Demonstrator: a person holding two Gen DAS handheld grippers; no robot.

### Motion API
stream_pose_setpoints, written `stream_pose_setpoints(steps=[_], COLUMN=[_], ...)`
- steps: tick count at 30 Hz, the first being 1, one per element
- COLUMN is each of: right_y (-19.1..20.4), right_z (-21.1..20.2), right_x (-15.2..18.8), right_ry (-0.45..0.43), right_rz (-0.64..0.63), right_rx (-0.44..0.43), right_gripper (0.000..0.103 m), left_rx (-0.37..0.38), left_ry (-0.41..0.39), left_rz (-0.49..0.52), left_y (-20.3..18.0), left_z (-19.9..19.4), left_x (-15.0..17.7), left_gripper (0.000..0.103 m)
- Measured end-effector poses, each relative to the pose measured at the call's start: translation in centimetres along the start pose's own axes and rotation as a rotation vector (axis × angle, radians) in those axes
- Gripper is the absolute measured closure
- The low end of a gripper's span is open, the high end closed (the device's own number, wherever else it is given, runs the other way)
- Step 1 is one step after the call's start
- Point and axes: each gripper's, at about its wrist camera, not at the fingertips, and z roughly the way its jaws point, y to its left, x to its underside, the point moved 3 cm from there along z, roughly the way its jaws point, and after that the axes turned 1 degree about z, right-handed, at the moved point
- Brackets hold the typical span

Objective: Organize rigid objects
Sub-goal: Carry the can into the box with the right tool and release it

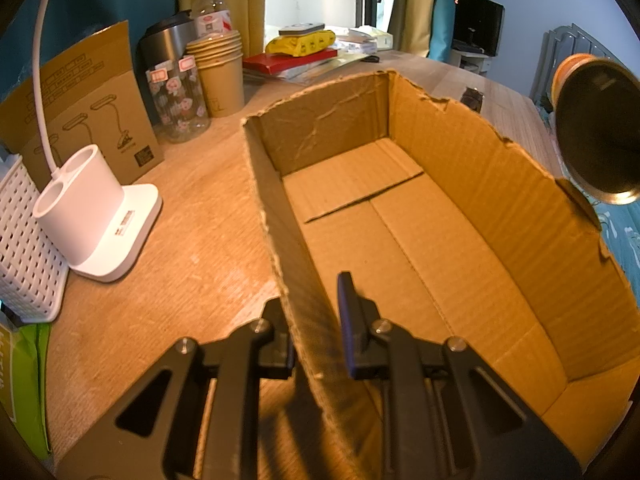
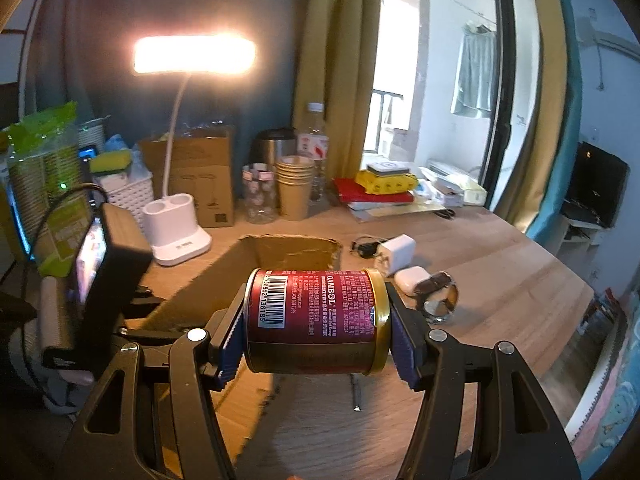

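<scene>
An open cardboard box (image 1: 400, 216) with nothing in it lies on the wooden desk. My left gripper (image 1: 312, 312) is shut on the box's left wall, one finger outside and one blue pad (image 1: 348, 320) inside. A dark red tin can (image 2: 316, 320) with gold rims and a barcode lies sideways in my right gripper (image 2: 316, 330), which is shut on its two ends and holds it off the desk, near the box (image 2: 280, 252). The can's gold-rimmed end (image 1: 596, 132) shows in the left wrist view beyond the box's right wall.
A white lamp base (image 1: 96, 216), a white basket (image 1: 28, 240), stacked paper cups (image 1: 220, 76) and a patterned jar (image 1: 180, 100) stand left of the box. A white charger (image 2: 396, 252), an earbud case (image 2: 412, 278) and a metal watch (image 2: 438, 296) lie right of it.
</scene>
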Motion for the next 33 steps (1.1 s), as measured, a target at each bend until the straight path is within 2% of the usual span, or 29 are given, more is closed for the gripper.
stream_pose_setpoints(steps=[3, 4, 6, 16, 26, 33], right_y=[0.5, 1.0, 1.5, 3.3, 4.5, 5.2], right_z=[0.1, 0.2, 0.6, 1.7, 1.9, 1.7], right_x=[-0.1, -0.1, 0.1, 1.6, 4.0, 4.7], right_ry=[0.000, 0.006, 0.018, 0.087, 0.174, 0.214], right_rz=[-0.001, 0.011, 0.017, -0.003, -0.017, -0.078], right_rx=[-0.019, -0.074, -0.105, -0.174, -0.169, -0.147], right_gripper=[0.039, 0.039, 0.039, 0.039, 0.039, 0.039], left_rx=[0.000, 0.000, 0.000, -0.001, -0.002, -0.002], left_ry=[0.000, 0.000, 0.000, 0.000, -0.001, -0.001], left_rz=[0.000, 0.000, 0.000, 0.000, 0.001, 0.001], left_y=[0.0, 0.0, 0.0, -0.1, -0.1, -0.1], left_z=[0.0, 0.0, 0.0, 0.0, 0.0, 0.0], left_x=[0.0, 0.0, 0.0, 0.0, 0.1, 0.1], left_gripper=[0.086, 0.085, 0.085, 0.085, 0.085, 0.084])
